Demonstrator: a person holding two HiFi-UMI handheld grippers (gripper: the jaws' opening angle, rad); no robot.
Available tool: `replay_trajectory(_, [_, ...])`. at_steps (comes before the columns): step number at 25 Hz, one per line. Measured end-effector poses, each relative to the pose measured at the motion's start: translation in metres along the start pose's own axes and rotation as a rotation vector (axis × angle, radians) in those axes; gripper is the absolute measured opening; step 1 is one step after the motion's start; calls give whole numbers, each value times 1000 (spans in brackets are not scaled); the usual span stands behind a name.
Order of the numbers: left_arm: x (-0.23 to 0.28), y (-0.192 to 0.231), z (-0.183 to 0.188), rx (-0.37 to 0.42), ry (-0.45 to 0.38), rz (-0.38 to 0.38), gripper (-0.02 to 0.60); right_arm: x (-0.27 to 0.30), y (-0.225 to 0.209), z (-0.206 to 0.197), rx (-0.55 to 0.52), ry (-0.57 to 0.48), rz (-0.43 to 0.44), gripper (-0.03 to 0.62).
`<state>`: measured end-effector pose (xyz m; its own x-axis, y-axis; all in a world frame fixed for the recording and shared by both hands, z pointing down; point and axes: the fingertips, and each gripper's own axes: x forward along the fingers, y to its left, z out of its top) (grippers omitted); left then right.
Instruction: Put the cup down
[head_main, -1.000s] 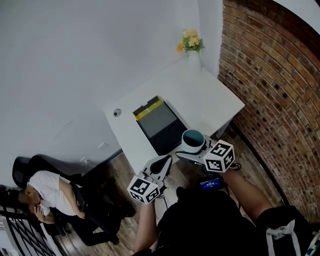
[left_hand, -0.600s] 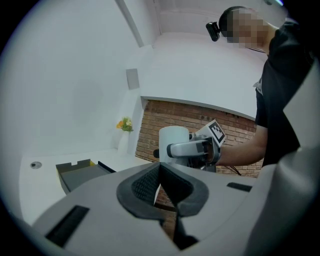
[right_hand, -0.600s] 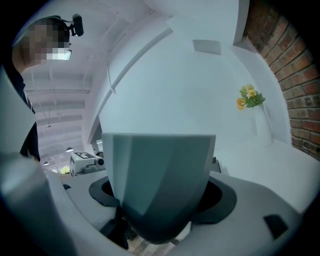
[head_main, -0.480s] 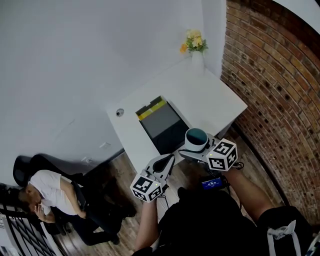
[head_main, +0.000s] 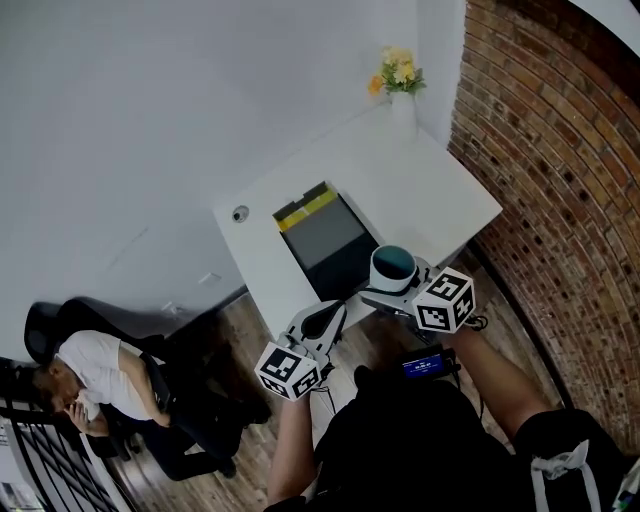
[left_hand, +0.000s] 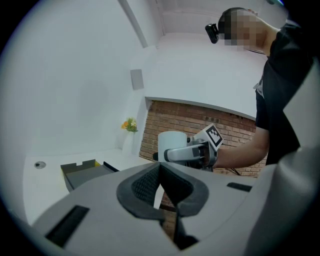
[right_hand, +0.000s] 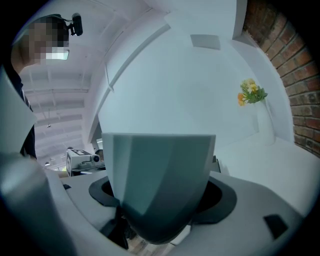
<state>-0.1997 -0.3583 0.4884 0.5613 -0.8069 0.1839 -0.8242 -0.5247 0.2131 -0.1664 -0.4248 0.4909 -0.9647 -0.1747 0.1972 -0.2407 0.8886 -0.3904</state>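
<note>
A white cup with a teal inside (head_main: 392, 267) is held upright over the near edge of the white table (head_main: 430, 190), just right of the dark tray. My right gripper (head_main: 384, 296) is shut on its lower body; in the right gripper view the cup (right_hand: 159, 175) fills the space between the jaws. My left gripper (head_main: 320, 322) hangs off the table's near edge, left of the cup, shut with nothing in it. In the left gripper view its pads (left_hand: 150, 182) meet, and the cup (left_hand: 174, 141) shows beyond them.
A dark open tray with a yellow strip (head_main: 325, 238) lies on the table's near left part. A vase of yellow flowers (head_main: 401, 82) stands at the far corner, a small round object (head_main: 240, 213) at the left edge. A brick wall (head_main: 550, 170) runs along the right. A person sits at lower left (head_main: 100, 375).
The head view has shifted a little. The cup and both grippers keep nearly the same place relative to the table and tray.
</note>
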Motion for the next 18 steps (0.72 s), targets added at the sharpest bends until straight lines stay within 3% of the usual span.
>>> replay_trajectory(18, [-18, 41, -13, -86, 23, 88, 8, 87, -81, -22, -36, 97, -87, 391])
